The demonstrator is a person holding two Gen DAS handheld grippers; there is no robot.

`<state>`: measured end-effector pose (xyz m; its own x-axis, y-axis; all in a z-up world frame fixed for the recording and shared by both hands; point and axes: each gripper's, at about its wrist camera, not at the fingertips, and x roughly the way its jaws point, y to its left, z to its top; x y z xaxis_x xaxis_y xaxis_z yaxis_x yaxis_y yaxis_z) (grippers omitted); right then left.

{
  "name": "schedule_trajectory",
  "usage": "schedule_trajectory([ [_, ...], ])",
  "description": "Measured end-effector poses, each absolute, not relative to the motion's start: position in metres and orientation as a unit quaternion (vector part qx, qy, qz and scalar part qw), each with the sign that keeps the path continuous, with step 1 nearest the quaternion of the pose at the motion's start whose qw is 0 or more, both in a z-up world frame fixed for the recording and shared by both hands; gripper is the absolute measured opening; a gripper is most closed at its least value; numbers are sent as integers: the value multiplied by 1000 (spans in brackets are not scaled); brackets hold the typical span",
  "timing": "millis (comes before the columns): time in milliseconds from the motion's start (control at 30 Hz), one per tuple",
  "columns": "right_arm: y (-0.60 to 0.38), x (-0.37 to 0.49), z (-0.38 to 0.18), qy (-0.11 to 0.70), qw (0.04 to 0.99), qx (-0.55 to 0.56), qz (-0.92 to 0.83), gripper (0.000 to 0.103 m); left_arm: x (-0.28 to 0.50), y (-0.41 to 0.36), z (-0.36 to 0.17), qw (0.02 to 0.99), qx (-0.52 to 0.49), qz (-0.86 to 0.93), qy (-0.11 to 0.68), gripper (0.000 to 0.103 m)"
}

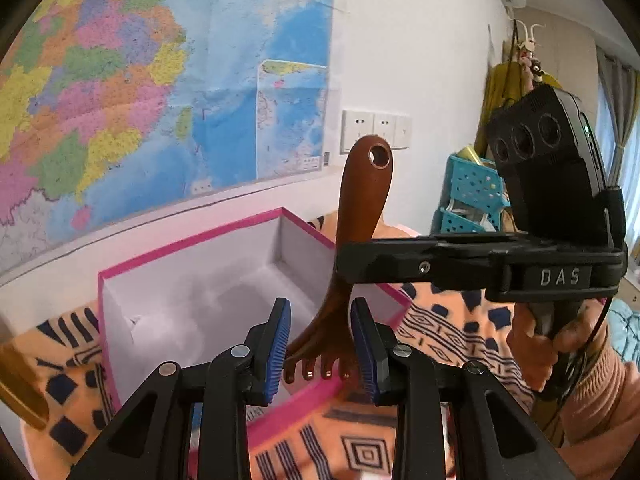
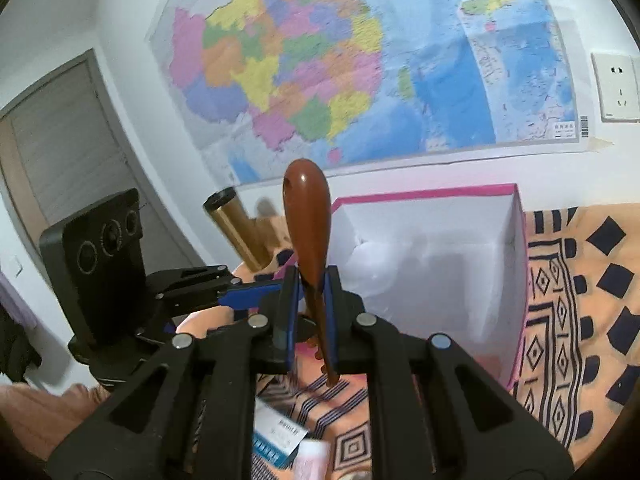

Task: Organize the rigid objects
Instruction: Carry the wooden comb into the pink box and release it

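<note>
A brown wooden comb (image 1: pixel 360 216) with a hole in its handle stands upright, teeth down, over the near rim of an open pink box (image 1: pixel 192 248) with a white inside. My right gripper (image 2: pixel 312 308) is shut on the comb (image 2: pixel 308 220) at its neck and holds it above the box (image 2: pixel 516 264). My left gripper (image 1: pixel 320 344) is open, its blue pads either side of the comb's toothed end without closing on it. The right gripper shows in the left wrist view as a black bar (image 1: pixel 440 264) across the comb.
The box sits on an orange patterned cloth (image 2: pixel 568 320). A gold cylinder (image 2: pixel 236 228) stands at the box's left. A blue-white card (image 2: pixel 276 440) lies on the cloth below the right gripper. A teal perforated basket (image 1: pixel 472 196) stands at the right. A map covers the wall.
</note>
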<state>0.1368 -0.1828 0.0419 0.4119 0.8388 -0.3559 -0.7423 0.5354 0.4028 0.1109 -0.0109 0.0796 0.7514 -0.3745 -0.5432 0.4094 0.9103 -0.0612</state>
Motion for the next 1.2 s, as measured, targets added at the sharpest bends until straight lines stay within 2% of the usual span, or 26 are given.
schedule_trajectory([
  [467,-176,200,-15,349,820,141,431,14,171,-13,33,913,28,-191,360,29],
  [600,-174,204,-19,360,845,102,382,20,175,-13,21,908,27,-184,376,29],
  [700,-181,201,-17,354,862,79,354,30,167,-11,23,911,24,-186,368,29],
  [900,-201,182,-12,339,872,69,345,30,141,-16,33,920,37,-195,339,32],
  [1067,-225,156,-9,325,874,74,353,31,117,-20,42,923,30,-208,323,38],
  [1200,-236,135,-13,325,870,72,364,38,94,-26,47,924,27,-225,308,41],
])
